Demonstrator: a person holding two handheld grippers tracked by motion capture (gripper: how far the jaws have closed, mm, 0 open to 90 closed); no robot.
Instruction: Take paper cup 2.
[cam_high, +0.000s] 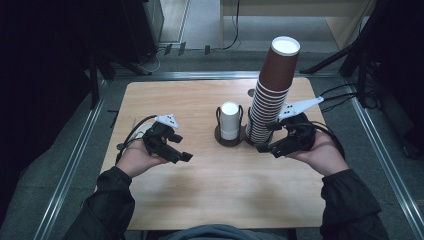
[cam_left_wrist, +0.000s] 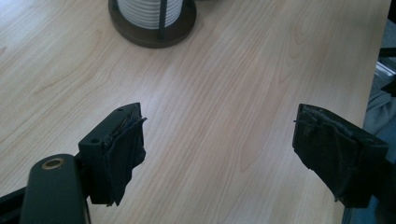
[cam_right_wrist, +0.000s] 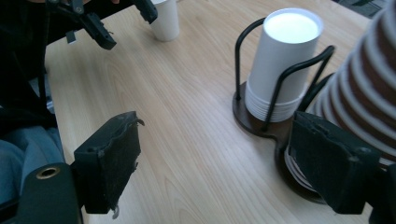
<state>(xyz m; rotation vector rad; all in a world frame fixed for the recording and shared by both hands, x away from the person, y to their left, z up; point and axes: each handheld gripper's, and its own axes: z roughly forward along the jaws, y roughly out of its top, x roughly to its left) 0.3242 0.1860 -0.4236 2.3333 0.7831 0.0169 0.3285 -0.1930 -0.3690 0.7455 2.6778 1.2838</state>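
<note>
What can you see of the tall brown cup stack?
The brown cup stack is a tall tower of nested paper cups, upside down, with white rims showing as stripes and a white base on top. It leans slightly right and stands in a dark wire holder on the table, beside the short white cup stack. The right gripper, open, is at its foot; whether it touches is unclear.

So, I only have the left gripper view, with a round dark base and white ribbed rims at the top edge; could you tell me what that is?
Observer: It's a stack of white cups standing in a dark wire holder.
Operator: Thank you. Is anything beside it?
Observer: Yes, a much taller stack of brown cups stands right next to it.
Operator: And where are the right tongs?
Observer: The right tongs are open, at the foot of the brown stack, with nothing between them.
</note>
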